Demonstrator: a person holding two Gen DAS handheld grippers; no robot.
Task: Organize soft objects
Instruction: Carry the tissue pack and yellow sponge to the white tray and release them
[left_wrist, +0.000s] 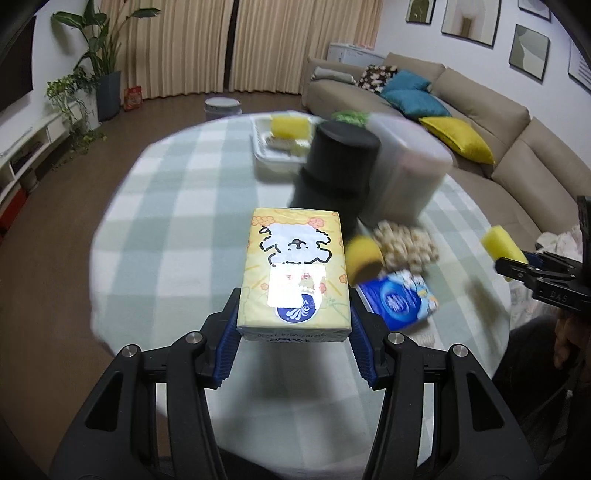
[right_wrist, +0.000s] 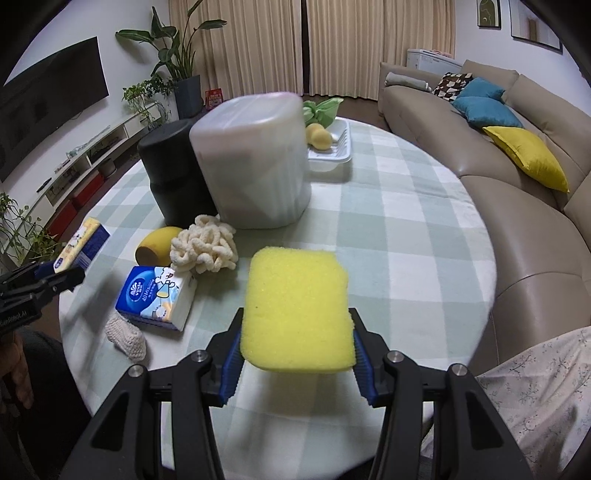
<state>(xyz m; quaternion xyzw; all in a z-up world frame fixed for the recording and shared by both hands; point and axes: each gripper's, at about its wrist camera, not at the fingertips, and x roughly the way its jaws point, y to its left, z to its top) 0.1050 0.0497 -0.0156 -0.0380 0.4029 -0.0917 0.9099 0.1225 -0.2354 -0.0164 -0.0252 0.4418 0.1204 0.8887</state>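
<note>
You have two tissue packs on record: one yellow tissue pack (left_wrist: 293, 271) and one blue tissue pack (right_wrist: 157, 297). Yellow sponges number two that you can confirm: one rectangular sponge (right_wrist: 297, 312) near you, one sponge in the white tray (left_wrist: 290, 126). Count one white tray (right_wrist: 334, 153), with further yellowish items (right_wrist: 318, 136) inside (too blurred to tally). Two tall bins stand on your table: one black bin (right_wrist: 173, 177), one translucent white bin (right_wrist: 255, 162). You also have one cream chenille piece (right_wrist: 205, 245), one small knitted cream piece (right_wrist: 125, 336), one green cloth (right_wrist: 321, 109) and one rounded yellow-brown item (right_wrist: 155, 242).
</note>
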